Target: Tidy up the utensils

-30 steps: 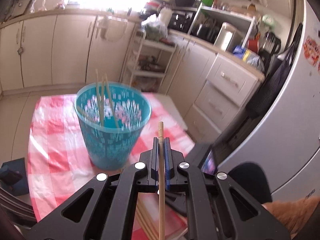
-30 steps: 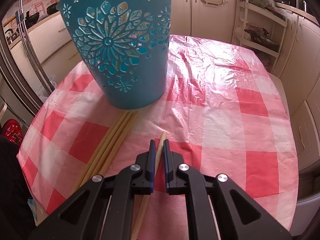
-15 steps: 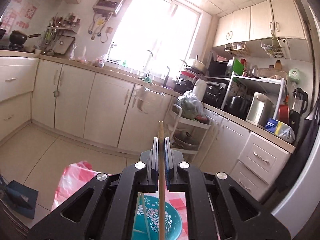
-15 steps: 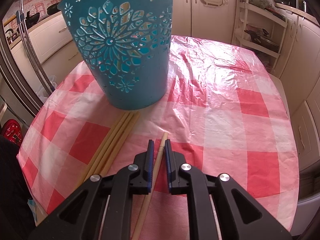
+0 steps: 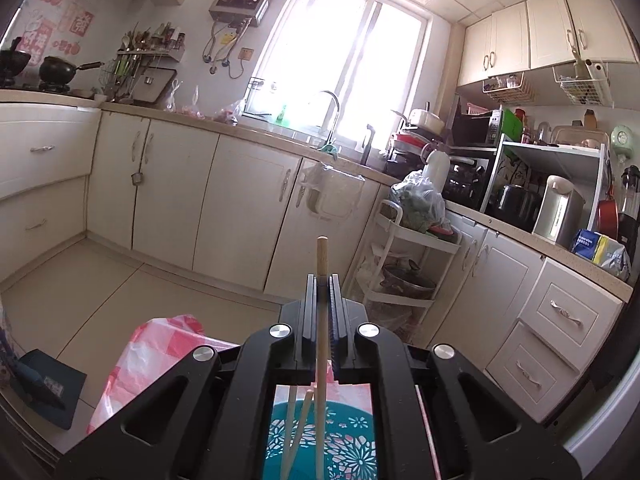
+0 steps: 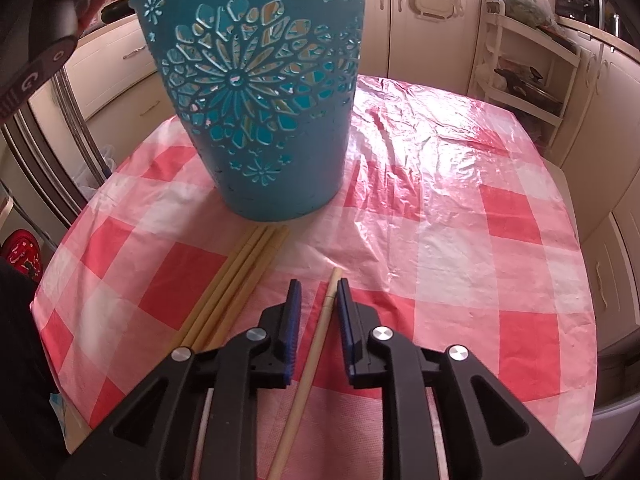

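Note:
My left gripper (image 5: 321, 280) is shut on a wooden chopstick (image 5: 321, 320) and holds it upright over the teal cut-out basket (image 5: 320, 440), which has chopsticks inside. In the right wrist view the basket (image 6: 260, 100) stands on the red-and-white checked tablecloth (image 6: 460, 220). My right gripper (image 6: 318, 292) is open, its jaws either side of a single chopstick (image 6: 316, 340) lying on the cloth. A bundle of several chopsticks (image 6: 236, 280) lies to its left, just before the basket.
A hand with the left gripper's body (image 6: 44, 20) shows at the upper left of the right wrist view. Kitchen cabinets (image 5: 240, 200) and a white trolley (image 5: 404, 264) stand beyond the table. The cloth's edge (image 6: 592, 320) drops off at the right.
My left gripper has tipped up with its chopstick and moved over the basket. My right gripper has opened wider around the single chopstick on the cloth.

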